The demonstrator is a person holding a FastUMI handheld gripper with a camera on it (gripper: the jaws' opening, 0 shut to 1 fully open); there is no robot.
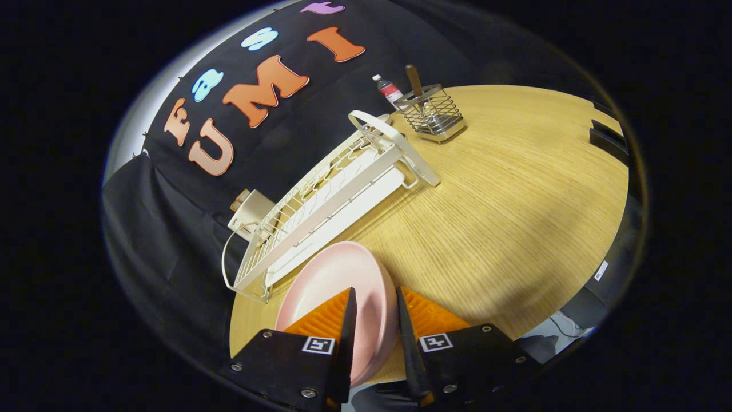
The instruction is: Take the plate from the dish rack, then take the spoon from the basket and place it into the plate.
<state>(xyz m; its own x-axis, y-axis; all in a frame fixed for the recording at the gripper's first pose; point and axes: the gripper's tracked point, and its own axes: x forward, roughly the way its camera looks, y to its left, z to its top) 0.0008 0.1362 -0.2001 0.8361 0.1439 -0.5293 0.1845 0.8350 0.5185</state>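
My fingers (373, 320) are clamped on the rim of the pink plate (337, 286), one pad on each face, holding it clear of the white wire dish rack (320, 206) just beside it. So the first step looks nearly done: I judge the plate needs setting flat on the pale wood-grain table (514, 200). Then comes the spoon (414, 83), its brown handle standing in the steel mesh basket (432, 111) well beyond the rack.

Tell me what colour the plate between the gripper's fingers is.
Pale pink, seen in the gripper view: the plate.
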